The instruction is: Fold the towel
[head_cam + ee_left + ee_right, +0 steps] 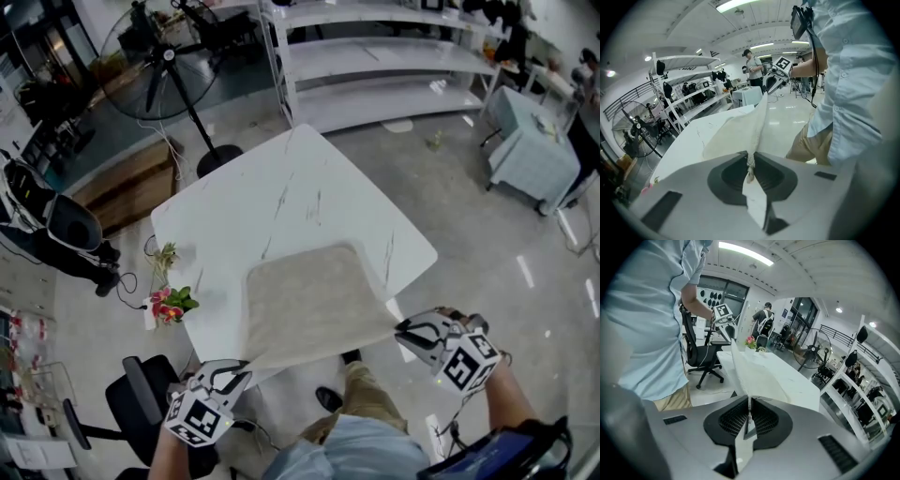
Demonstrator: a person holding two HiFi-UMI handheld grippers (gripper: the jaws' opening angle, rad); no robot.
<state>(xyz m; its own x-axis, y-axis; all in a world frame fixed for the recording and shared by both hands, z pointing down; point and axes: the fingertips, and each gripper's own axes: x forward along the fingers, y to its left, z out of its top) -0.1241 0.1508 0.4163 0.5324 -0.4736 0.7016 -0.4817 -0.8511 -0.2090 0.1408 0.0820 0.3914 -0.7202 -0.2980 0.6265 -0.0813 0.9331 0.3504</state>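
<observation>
The towel [309, 305] is located at the lower centre of the head view. Its far part rests on the white table [281, 187], and its near edge is raised clear of the table's edge. The left gripper [242, 372], at the lower left, is clamped on 1 near corner. The right gripper [401, 328], at the lower right, is clamped on the other. In each gripper view the cloth is pinched thin between the 2 jaws. The corners are held apart so that the near edge is kept taut, judged ready for folding over the far part, which is left as an anchor.
</observation>
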